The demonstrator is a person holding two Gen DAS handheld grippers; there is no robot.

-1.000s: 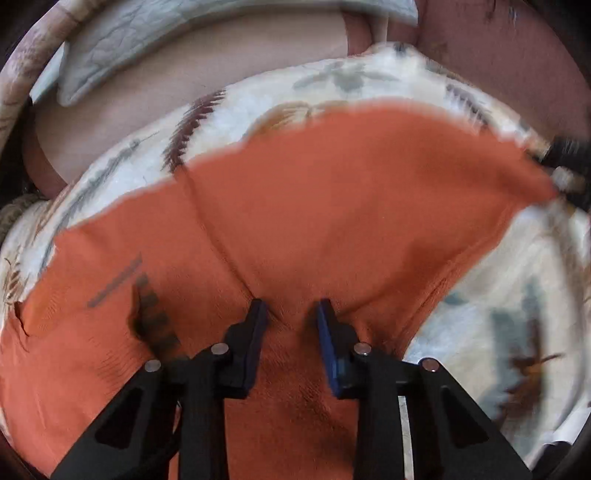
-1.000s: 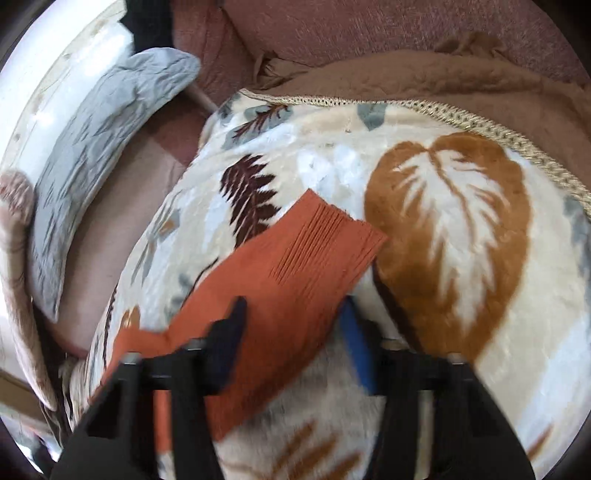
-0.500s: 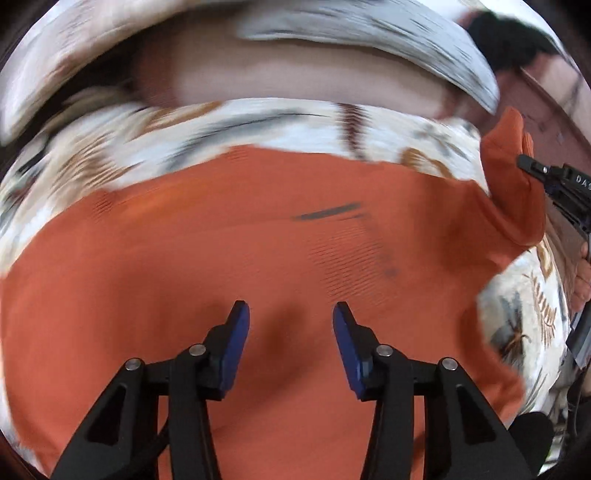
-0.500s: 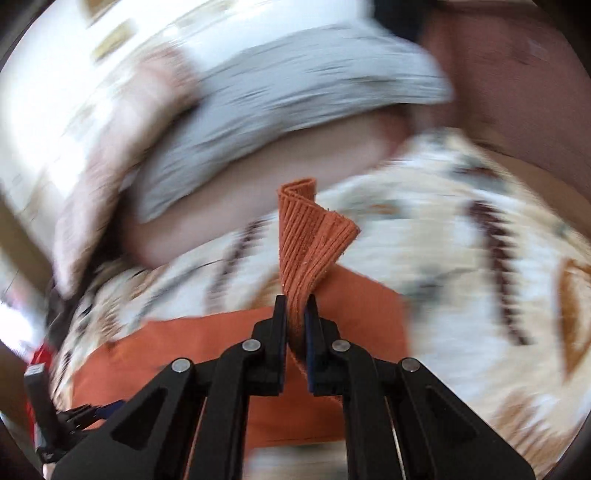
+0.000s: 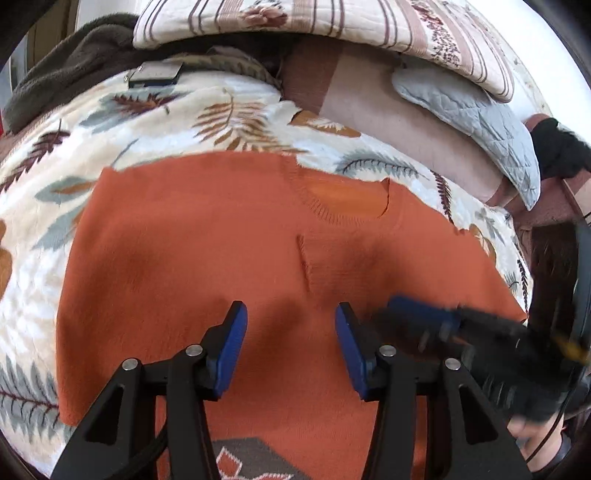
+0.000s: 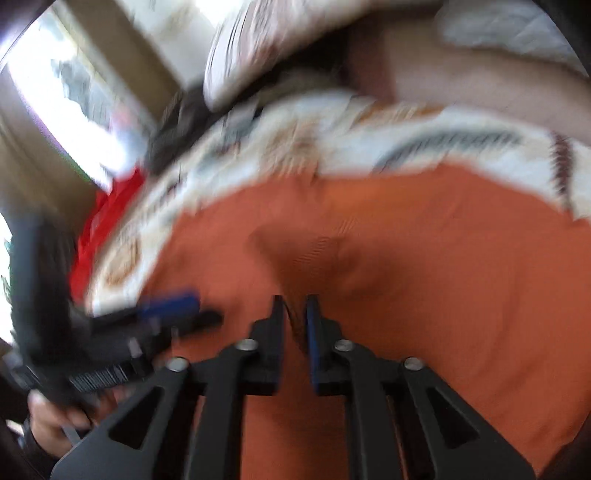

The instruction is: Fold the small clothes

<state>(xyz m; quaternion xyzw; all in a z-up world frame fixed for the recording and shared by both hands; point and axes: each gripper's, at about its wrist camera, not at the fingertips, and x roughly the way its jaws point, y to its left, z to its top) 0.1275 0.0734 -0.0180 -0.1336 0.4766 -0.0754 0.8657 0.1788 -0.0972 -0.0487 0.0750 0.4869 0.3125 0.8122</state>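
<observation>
An orange knit sweater (image 5: 221, 240) lies spread on a leaf-print blanket (image 5: 221, 114), neckline at the far side. My left gripper (image 5: 290, 332) is open and empty, hovering just above the sweater's body. My right gripper (image 6: 295, 310) is shut on a fold of the sweater sleeve (image 6: 314, 254) and holds it over the sweater's body. The right gripper also shows, blurred, at the right of the left wrist view (image 5: 443, 325). The left gripper shows, blurred, at the left of the right wrist view (image 6: 173, 310).
A striped quilt (image 5: 332, 18) and a grey quilted pillow (image 5: 472, 107) lie at the far side. A dark fleece (image 5: 66, 62) and a small flat device (image 5: 155, 74) sit at the far left. Something red (image 6: 107, 221) lies beyond the blanket's edge.
The right gripper has carried the sleeve from the right side over onto the sweater's body, close beside the left gripper. The left gripper has pulled back and stays open.
</observation>
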